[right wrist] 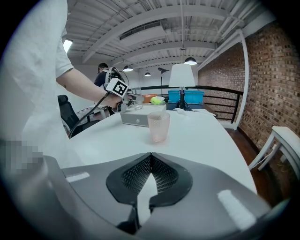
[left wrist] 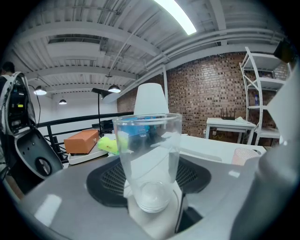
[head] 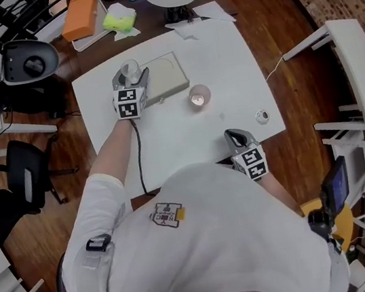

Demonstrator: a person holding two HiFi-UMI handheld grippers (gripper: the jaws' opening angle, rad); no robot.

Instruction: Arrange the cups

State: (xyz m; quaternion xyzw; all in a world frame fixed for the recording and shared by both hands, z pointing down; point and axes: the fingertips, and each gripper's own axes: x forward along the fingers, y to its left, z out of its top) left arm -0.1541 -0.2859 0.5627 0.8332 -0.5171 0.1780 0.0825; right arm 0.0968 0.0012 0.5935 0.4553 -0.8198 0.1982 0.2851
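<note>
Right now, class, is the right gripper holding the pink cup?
No, the right gripper has its jaws shut on nothing, and the pink cup stands apart from it on the white table.

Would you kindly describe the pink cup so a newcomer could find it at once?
On the white table, find the flat grey box near the middle. Just to its right in the head view, the pink cup stands upright. It is frosted pink and free on the tabletop, while the clear cup is held in the left gripper.

One clear cup [left wrist: 149, 159], one pink cup [head: 199, 96], one beige box [head: 166, 76], two tongs [head: 133, 78] [head: 234, 136]
</note>
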